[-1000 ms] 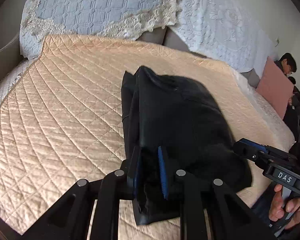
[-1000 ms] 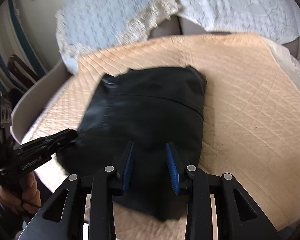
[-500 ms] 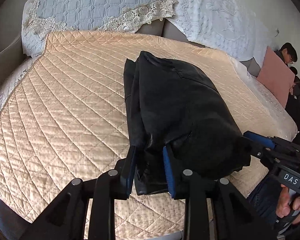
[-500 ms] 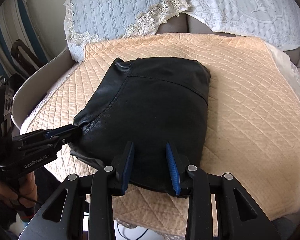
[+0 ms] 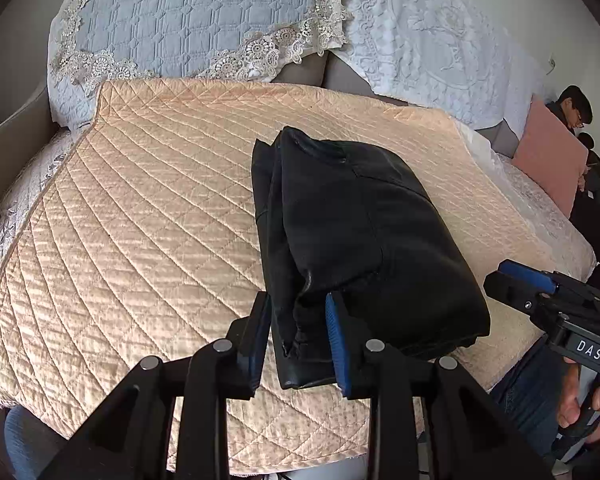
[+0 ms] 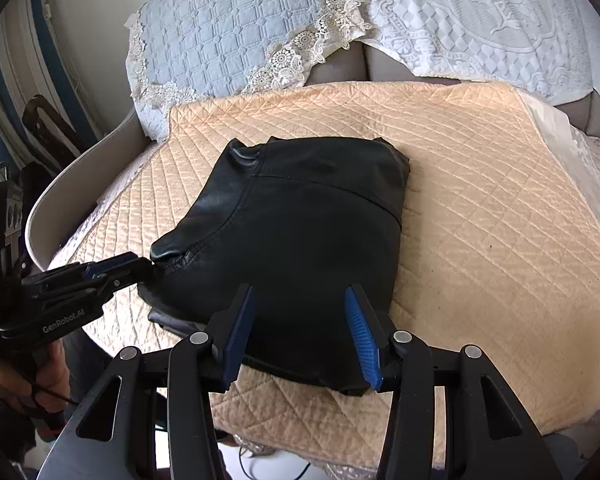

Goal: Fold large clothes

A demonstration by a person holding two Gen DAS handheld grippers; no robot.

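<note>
Nearest in my left wrist view, the left gripper (image 5: pixel 298 338) straddles the near left corner of the folded black leather garment (image 5: pixel 352 240). Its blue fingers (image 5: pixel 336 344) have just been opening; the corner sits between them, but I cannot tell whether the pads press on it. In my right wrist view, the right gripper (image 6: pixel 300 332) hovers at the garment's near edge with its fingers (image 6: pixel 360 336) spread wide, having just opened further, and they stand apart from the leather. A hand (image 6: pixel 24 380) at lower left holds the left gripper's handle. The garment lies as a compact folded bundle on the peach quilted cover (image 5: pixel 140 220) of the bed, close to its near edge. Beyond it lie a blue quilted pillow with lace trim (image 5: pixel 188 24) and a white embossed pillow (image 5: pixel 432 36). At far right stands a pink cushion (image 5: pixel 548 156), with a seated person (image 5: pixel 576 110) behind it.
</note>
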